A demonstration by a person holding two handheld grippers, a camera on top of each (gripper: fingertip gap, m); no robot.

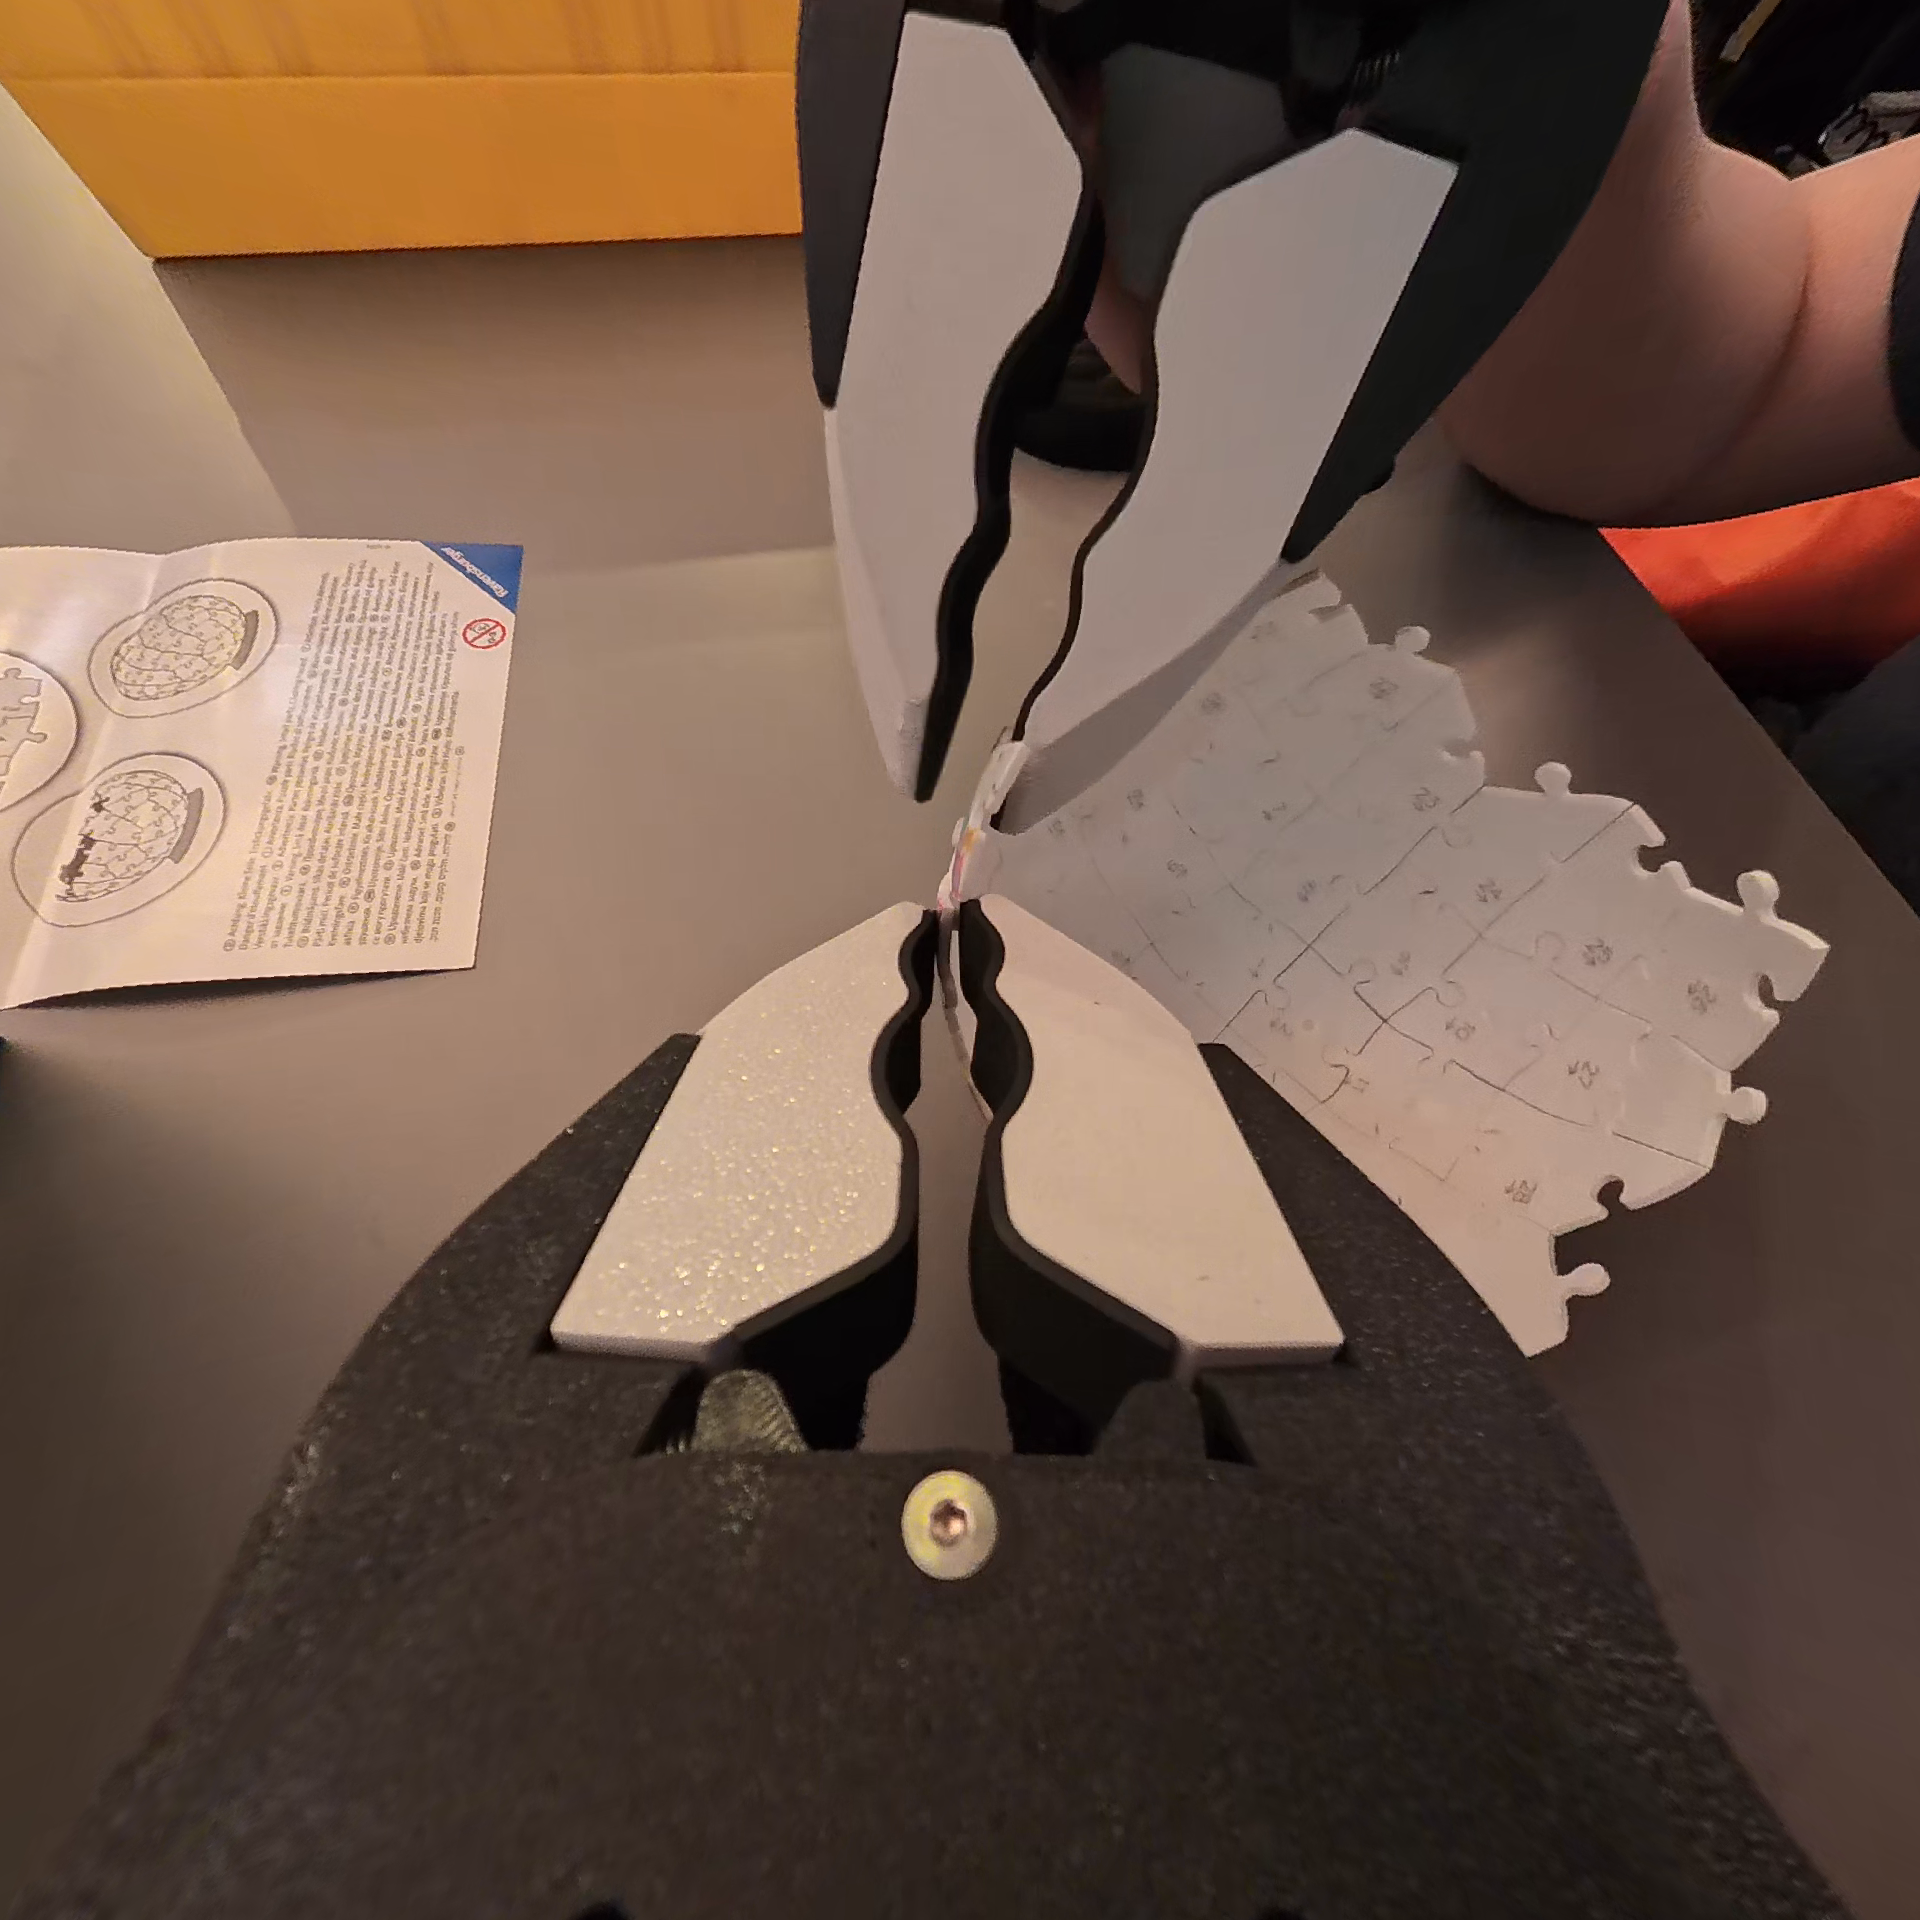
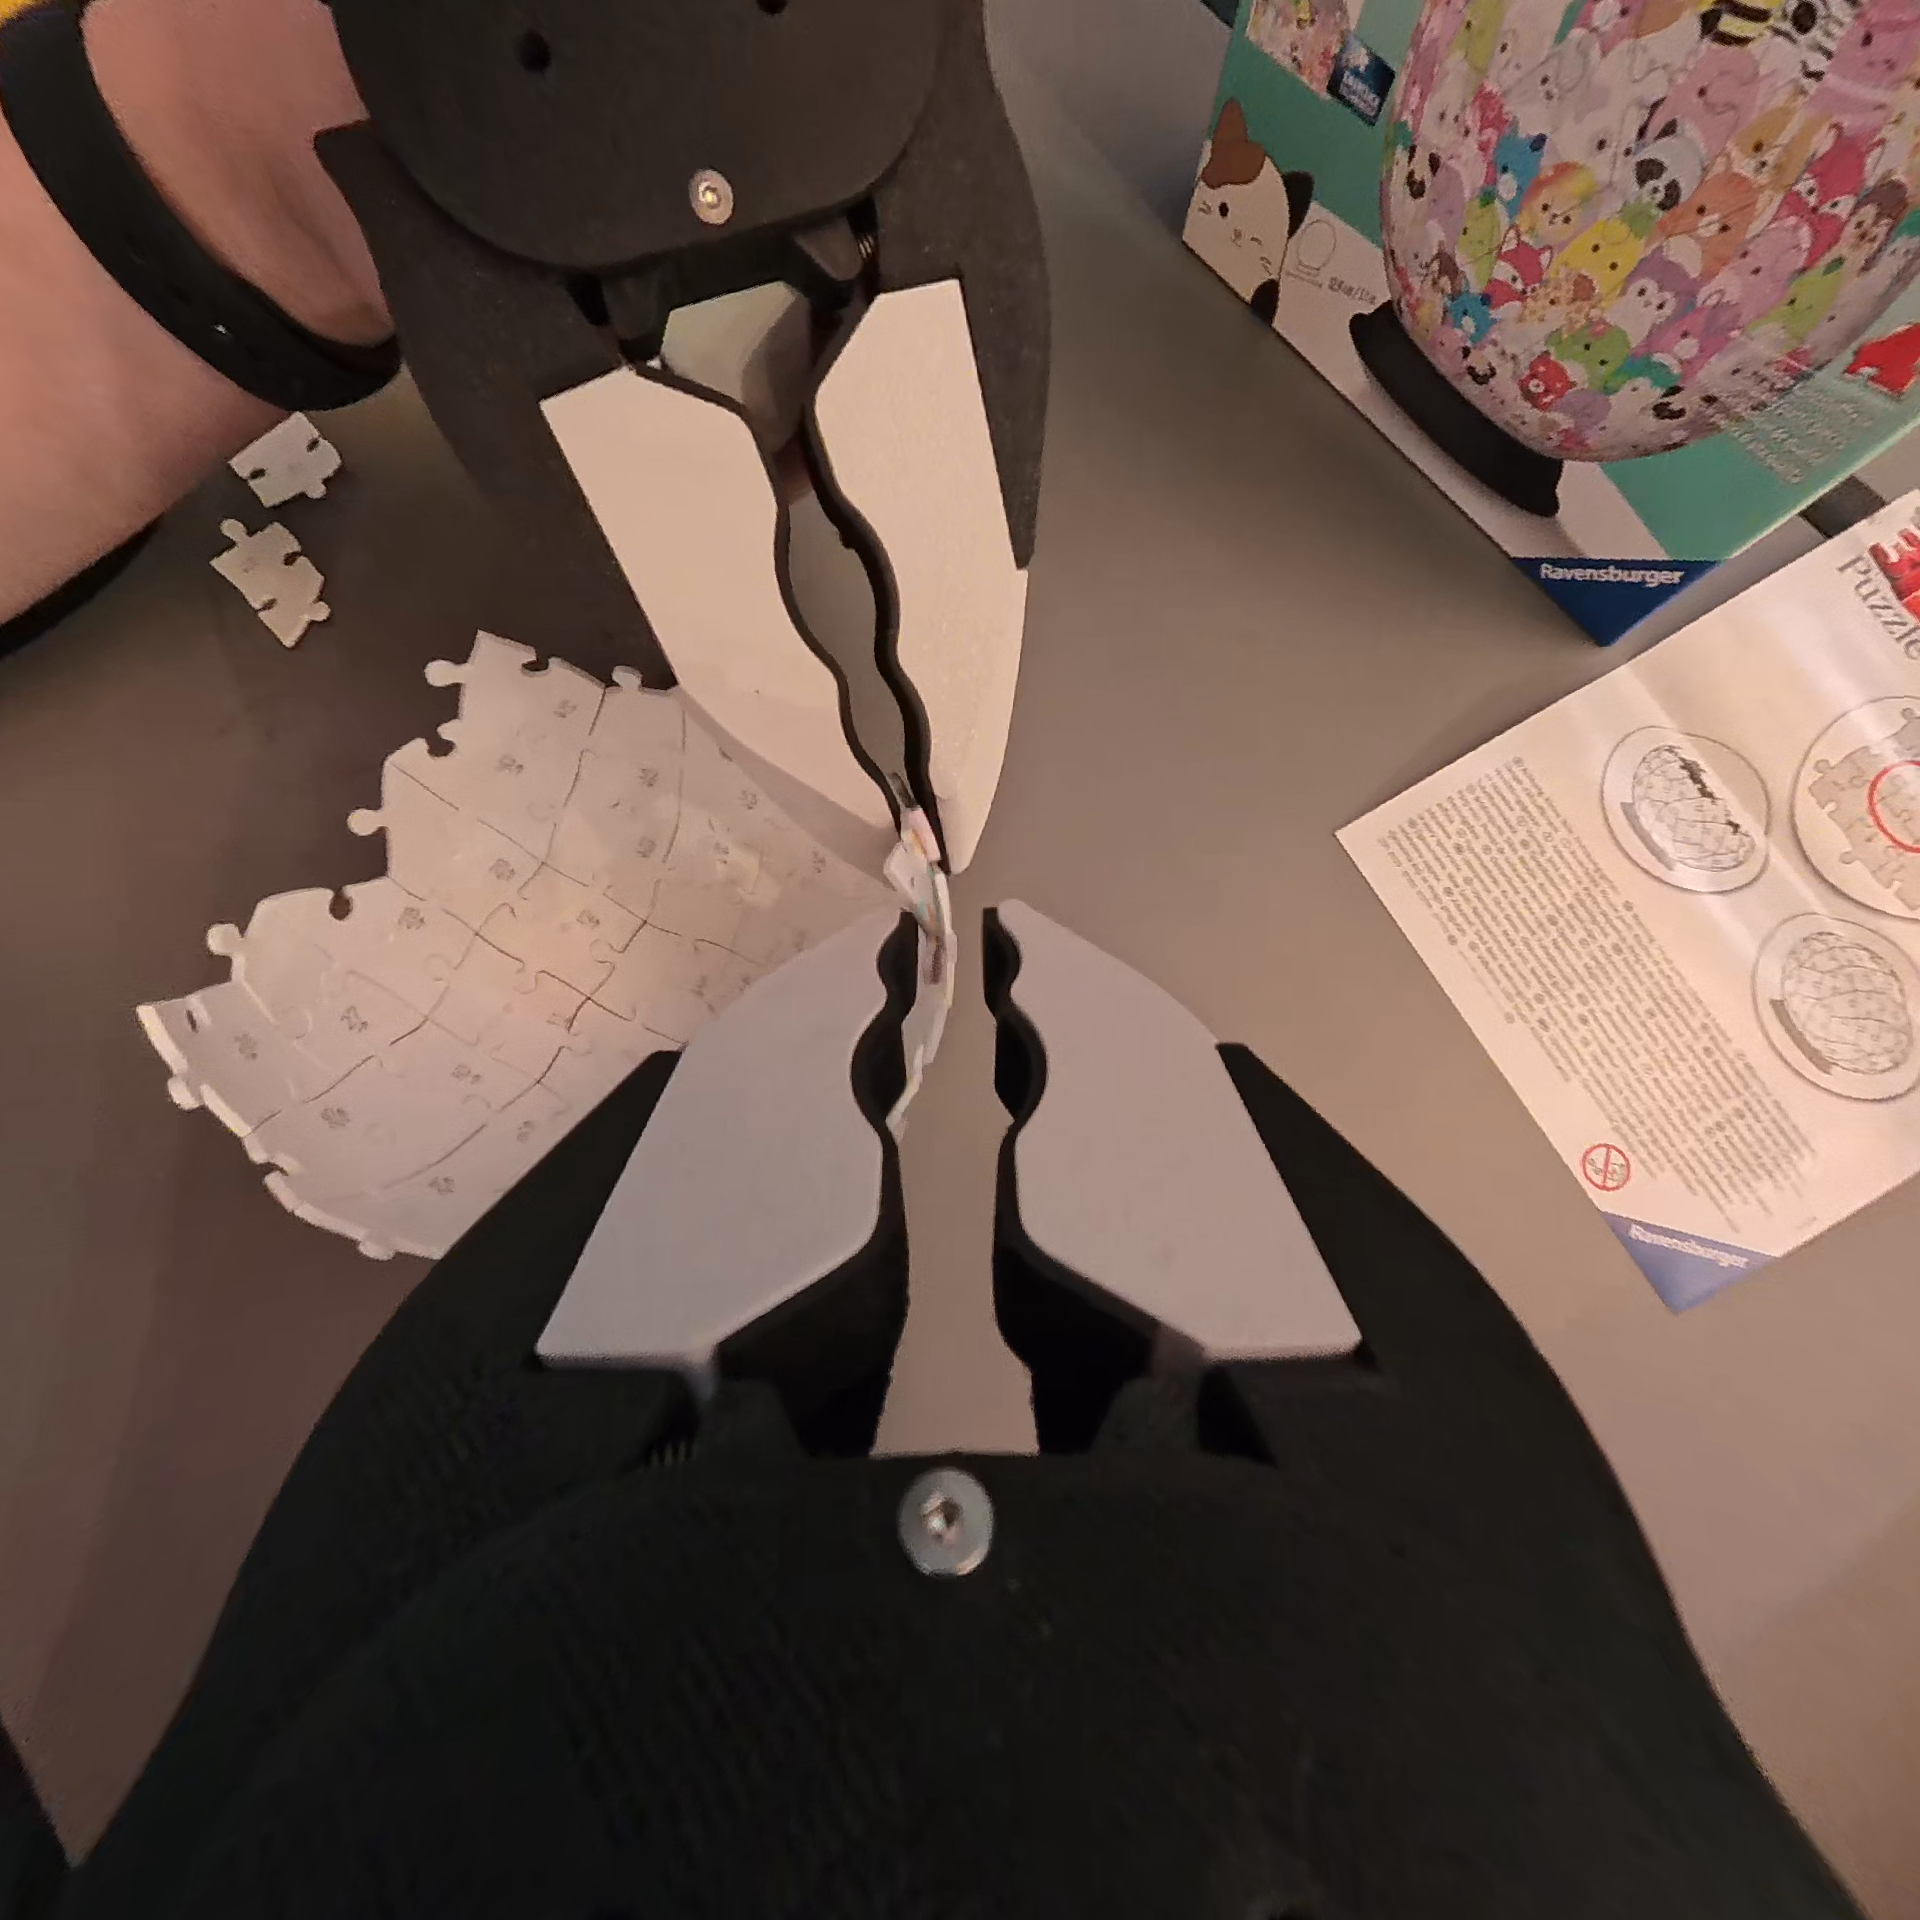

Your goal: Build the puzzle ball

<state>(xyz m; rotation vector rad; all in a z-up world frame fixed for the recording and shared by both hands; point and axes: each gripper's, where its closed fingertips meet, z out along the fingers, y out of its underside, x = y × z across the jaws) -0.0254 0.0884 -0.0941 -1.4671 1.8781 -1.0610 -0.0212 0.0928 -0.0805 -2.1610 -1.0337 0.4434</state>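
A curved white section of joined puzzle pieces (image 1: 1455, 987) shows its numbered backs and fans out to the right in the left wrist view. It lies to the left in the right wrist view (image 2: 468, 935). My left gripper (image 1: 943, 914) is shut on the section's near edge, which I see edge-on. It comes in from the top of the right wrist view (image 2: 920, 821). My right gripper (image 2: 954, 920) is open by a narrow gap, with the same edge lying against its left finger (image 2: 769, 1143). In the left wrist view it (image 1: 971, 774) reaches down from the top, tip to tip with the left.
Two loose white pieces (image 2: 286, 457) (image 2: 270, 577) lie beyond the section. A folded instruction leaflet (image 2: 1662, 935) (image 1: 260, 758) and the puzzle's box (image 2: 1558, 260) are on the grey table. A yellow box (image 1: 416, 114) stands behind. A person's arm (image 1: 1714, 364) is near the table edge (image 1: 1662, 644).
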